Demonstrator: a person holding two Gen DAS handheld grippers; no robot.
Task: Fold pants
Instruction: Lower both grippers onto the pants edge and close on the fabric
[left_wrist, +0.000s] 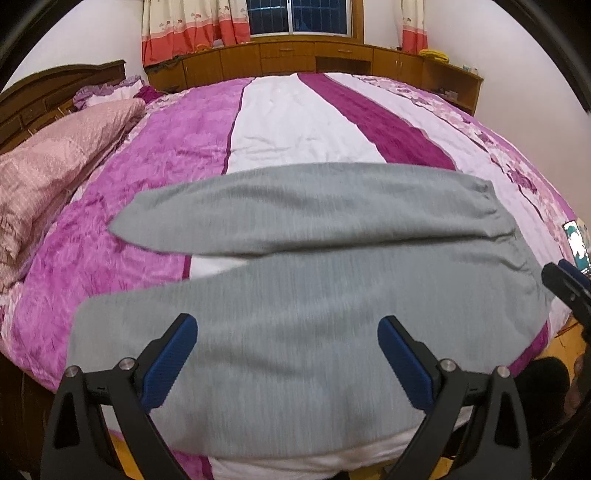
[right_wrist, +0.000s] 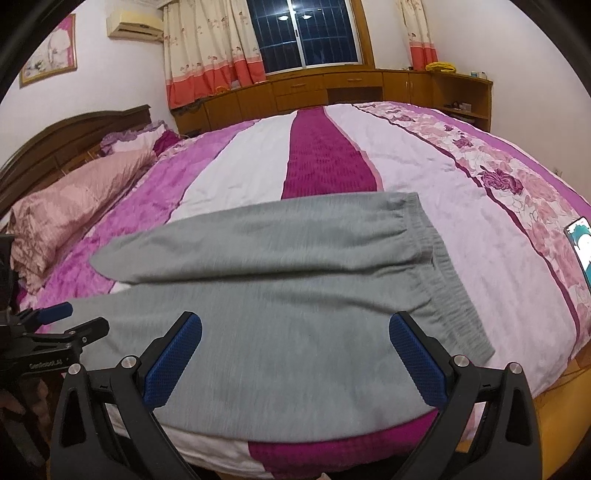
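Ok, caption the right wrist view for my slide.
Open right claw above grey pants spread flat on a striped purple bedspread.

The near edge of the grey pants (left_wrist: 295, 332) is hidden behind the left gripper (left_wrist: 288, 354) and its fingers in the left wrist view, and their weave is smeared by blur. A phone (right_wrist: 581, 247) on the bed (right_wrist: 480, 206) is cut off at the right edge. Small items on the corner shelf (right_wrist: 465, 107) are too tiny to identify. The right gripper (left_wrist: 569, 291) shows only partly at the frame's edge.

The left gripper (right_wrist: 68, 325) body reads "GenRobot.AI".
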